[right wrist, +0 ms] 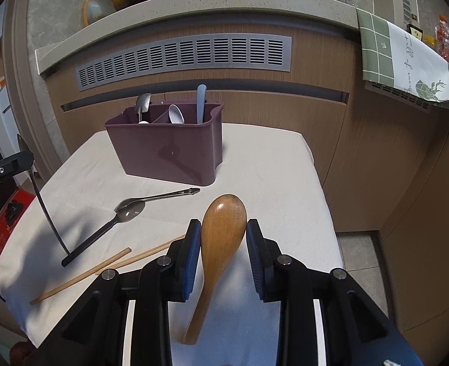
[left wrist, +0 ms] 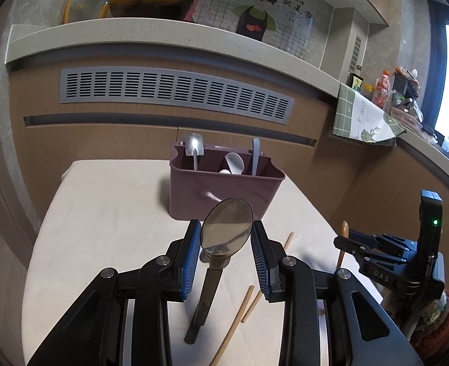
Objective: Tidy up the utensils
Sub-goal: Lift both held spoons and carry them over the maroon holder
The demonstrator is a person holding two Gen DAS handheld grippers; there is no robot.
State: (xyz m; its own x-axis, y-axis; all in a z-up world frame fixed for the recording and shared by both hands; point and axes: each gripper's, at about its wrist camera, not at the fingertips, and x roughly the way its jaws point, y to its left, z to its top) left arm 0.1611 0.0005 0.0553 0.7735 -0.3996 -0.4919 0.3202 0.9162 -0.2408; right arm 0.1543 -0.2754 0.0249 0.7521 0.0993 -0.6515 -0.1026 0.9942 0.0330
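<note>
My left gripper (left wrist: 226,239) is shut on a dark translucent spoon (left wrist: 226,224), its blue pads pressing the bowl's edges. The handle hangs down over the white-clothed table (left wrist: 102,228). My right gripper (right wrist: 223,235) is shut on the bowl of a wooden spoon (right wrist: 224,222), whose handle points back toward the camera. A purple utensil caddy (left wrist: 224,189) (right wrist: 163,152) stands at the table's far side, ahead of both grippers. It holds a metal spoon (right wrist: 142,105), a white spoon (right wrist: 176,114) and a pale handle (right wrist: 200,100).
Two metal spoons (right wrist: 130,209) lie crossed on the cloth in front of the caddy, with wooden chopsticks (right wrist: 102,270) (left wrist: 245,308) nearer me. Behind the table runs a wooden cabinet with a grey vent (left wrist: 175,91) under a stone counter. A green cloth (right wrist: 407,61) hangs at right.
</note>
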